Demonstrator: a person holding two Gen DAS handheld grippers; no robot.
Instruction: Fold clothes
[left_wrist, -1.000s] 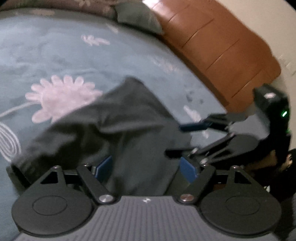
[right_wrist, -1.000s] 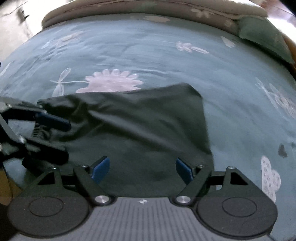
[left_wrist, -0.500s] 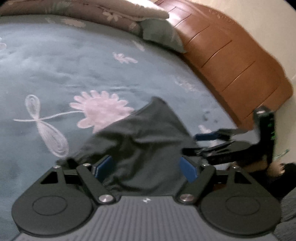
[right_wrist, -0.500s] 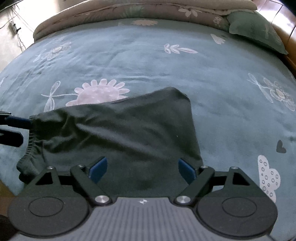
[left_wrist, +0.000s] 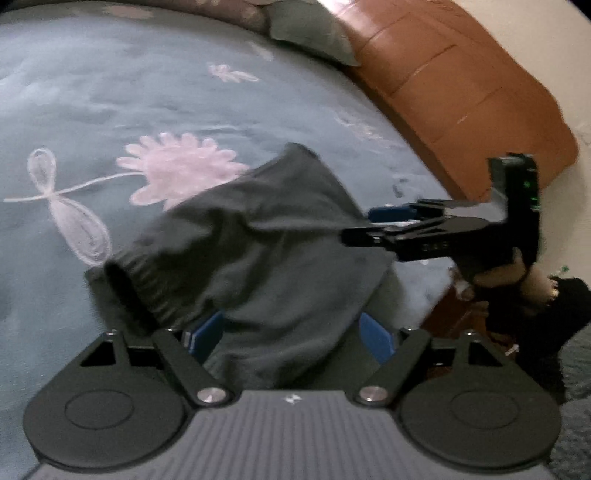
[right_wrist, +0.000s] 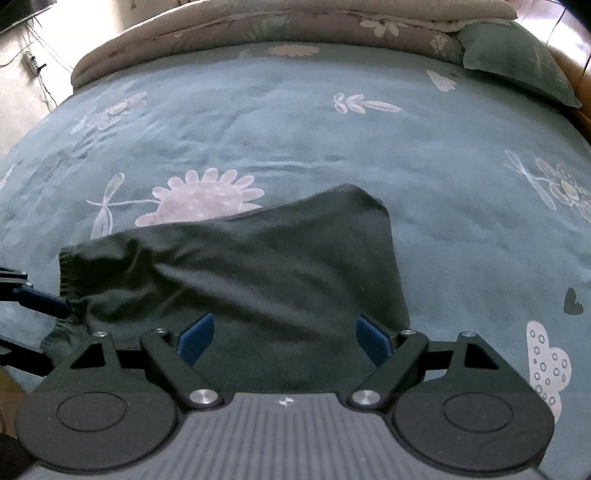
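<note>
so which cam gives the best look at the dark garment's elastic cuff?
Left wrist. The elastic cuff sits close, its ribbed gathers and dark opening facing the camera. In the right wrist view the same cuff is small, at the garment's far-left edge, seen side-on, its opening hidden.

Bed (right_wrist: 295, 122) under my fingers: teal cover with pale flower and dragonfly prints. Dark garment (right_wrist: 258, 280) lies directly on it, right ahead of both sets of fingers, rumpled, elastic band end toward my left side, far corner beside the big pink flower. Folded quilt (right_wrist: 258, 26) runs along the bed's far edge, green pillow (right_wrist: 517, 62) at its right end. Wooden headboard (left_wrist: 461, 99) borders the bed past the pillow.
</note>
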